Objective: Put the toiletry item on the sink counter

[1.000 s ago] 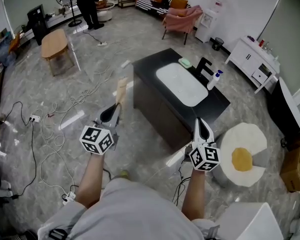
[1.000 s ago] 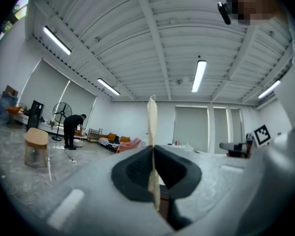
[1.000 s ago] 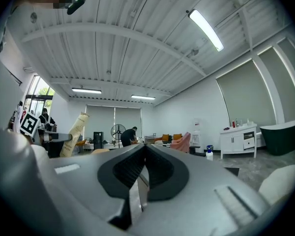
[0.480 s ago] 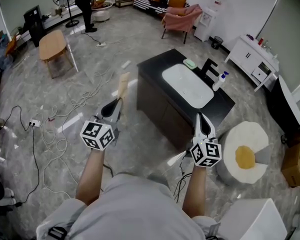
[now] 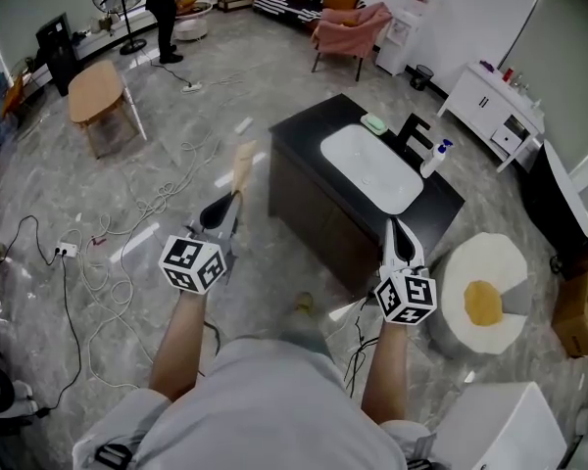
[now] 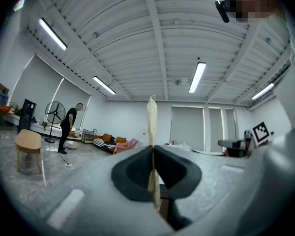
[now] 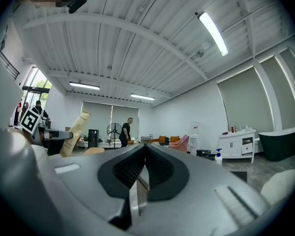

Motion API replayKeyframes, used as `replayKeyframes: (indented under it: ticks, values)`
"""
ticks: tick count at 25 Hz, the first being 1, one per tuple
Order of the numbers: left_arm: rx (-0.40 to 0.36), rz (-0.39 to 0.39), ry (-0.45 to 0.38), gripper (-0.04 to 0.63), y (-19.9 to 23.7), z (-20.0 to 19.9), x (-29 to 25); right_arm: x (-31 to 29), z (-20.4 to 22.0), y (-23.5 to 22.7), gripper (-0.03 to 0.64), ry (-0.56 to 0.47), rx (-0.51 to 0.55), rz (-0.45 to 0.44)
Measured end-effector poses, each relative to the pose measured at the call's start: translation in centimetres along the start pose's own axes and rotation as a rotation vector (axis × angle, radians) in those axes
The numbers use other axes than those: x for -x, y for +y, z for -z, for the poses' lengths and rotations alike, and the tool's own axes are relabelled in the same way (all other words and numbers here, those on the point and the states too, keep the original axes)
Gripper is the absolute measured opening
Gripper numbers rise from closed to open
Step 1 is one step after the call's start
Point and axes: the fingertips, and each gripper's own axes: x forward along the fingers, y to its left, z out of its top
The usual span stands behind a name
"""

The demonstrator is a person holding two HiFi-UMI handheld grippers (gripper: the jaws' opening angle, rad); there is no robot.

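Now left gripper (image 5: 229, 204) fingers are clenched on the tube (image 5: 241, 166), held over the floor (image 5: 206, 106) near the counter (image 5: 296, 133); right gripper (image 5: 393, 231) fingers are pressed together, empty.

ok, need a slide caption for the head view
Left gripper shut on a tan toiletry tube, right gripper shut and empty, black sink counter ahead.

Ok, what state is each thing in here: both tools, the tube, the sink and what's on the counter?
Left tool: shut on the tan tube.
Right tool: shut, empty.
Tan tube: clamped, in the air, short of the sink counter.
Basin: empty.
Spray bottle: upright on the counter.
Green bar: lying flat beside the basin.
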Motion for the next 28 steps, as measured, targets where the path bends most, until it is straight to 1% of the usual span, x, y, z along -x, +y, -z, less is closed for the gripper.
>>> replayKeyframes:
  ticks: [6,11,14,21,28]
  values:
    - [0.007,0.004,0.011,0.000,2.8,1.0,-2.8,-3.8,1.4,-0.1,0.003,0.005,-0.007,-0.007]
    - [0.003,0.007,0.023,0.000,4.9,1.8,-6.6,-7.9,2.0,-1.5,0.003,-0.003,-0.028,-0.008]
    - [0.000,0.010,0.033,0.000,6.5,2.2,-9.3,-11.0,2.1,-2.4,0.003,-0.008,-0.015,-0.005]
    - [0.013,0.001,0.062,0.000,11.2,4.1,-17.8,-20.5,3.6,-6.4,0.003,0.011,-0.022,-0.004]
    - [0.038,-0.004,0.081,0.000,15.6,4.9,-29.2,-31.4,4.2,-11.9,0.003,0.054,-0.019,-0.007]
